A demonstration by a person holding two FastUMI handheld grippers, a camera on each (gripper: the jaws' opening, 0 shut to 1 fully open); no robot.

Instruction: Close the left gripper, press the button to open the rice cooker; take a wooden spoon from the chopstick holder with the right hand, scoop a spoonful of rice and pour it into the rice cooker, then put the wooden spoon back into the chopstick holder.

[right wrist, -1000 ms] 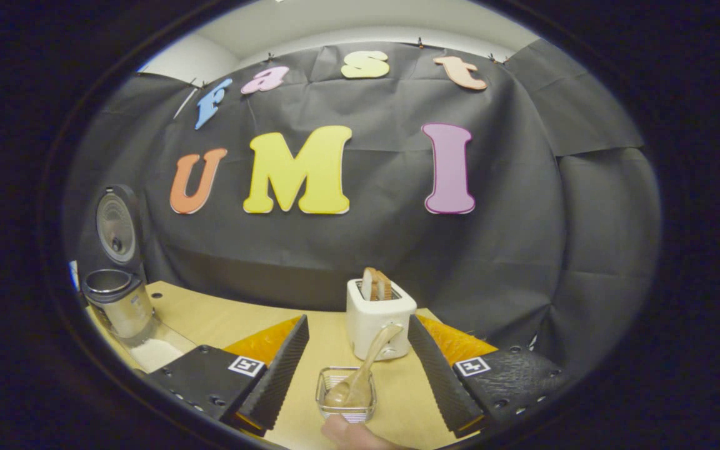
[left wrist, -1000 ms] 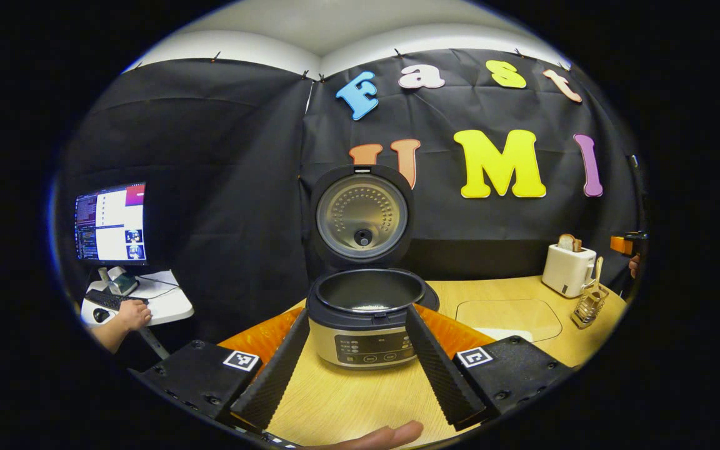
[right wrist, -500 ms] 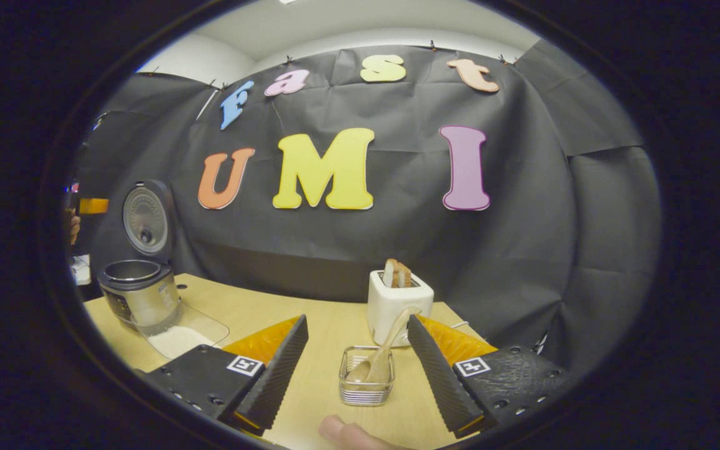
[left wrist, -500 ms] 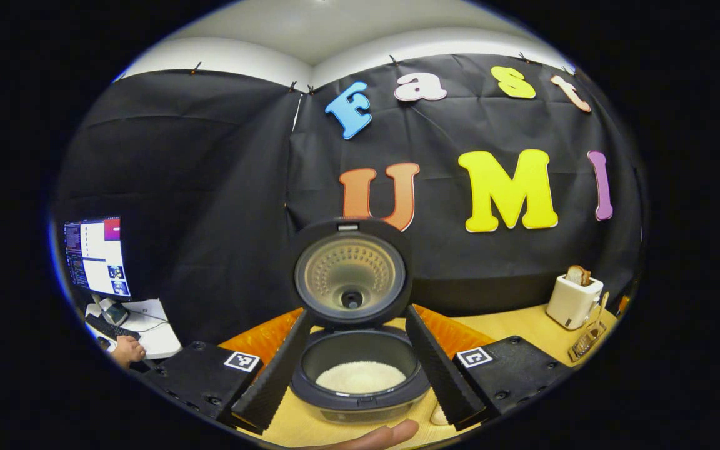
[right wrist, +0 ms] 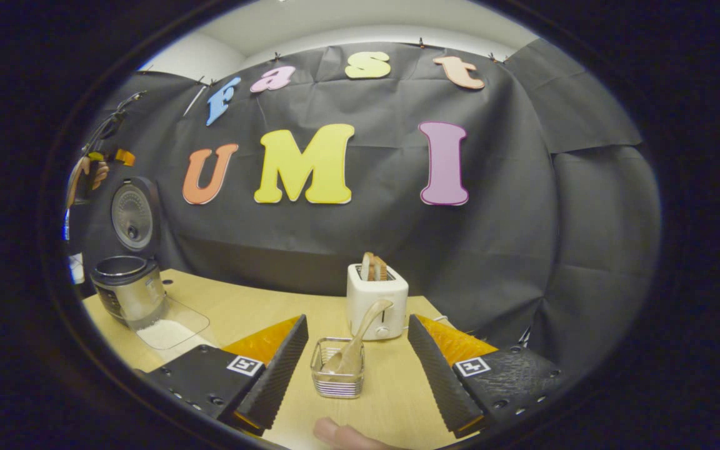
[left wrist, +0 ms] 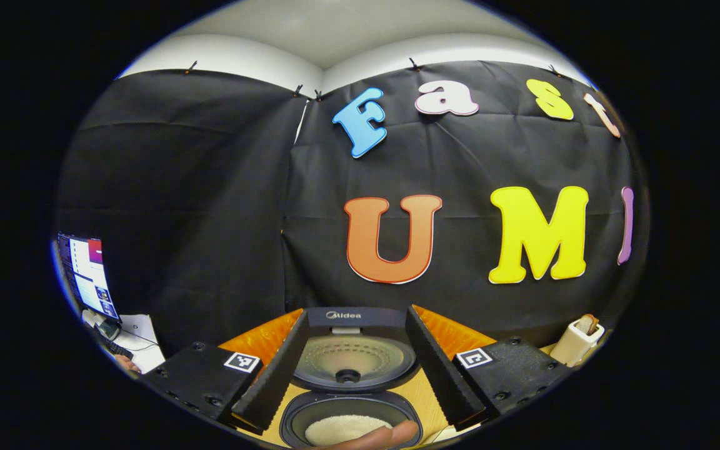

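— While both fingers stand wide apart, my left claw (left wrist: 350, 381) holds nothing; it hangs above the rice cooker (left wrist: 350, 400), lid tipped up, white rice (left wrist: 341, 428) in the pot.

— And your right?

— My right claw (right wrist: 355, 375) is likewise spread and empty. Between its fingers, farther off on the surface (right wrist: 254, 312), sits the chopstick holder (right wrist: 337, 377) with the wooden spoon (right wrist: 357, 340) leaning inside, untouched. Just behind stands a toaster (right wrist: 377, 300) with bread.

— The cooker from that side?

— Far left, lid raised, a clear sheet (right wrist: 169, 328) bearing loose rice beside it.
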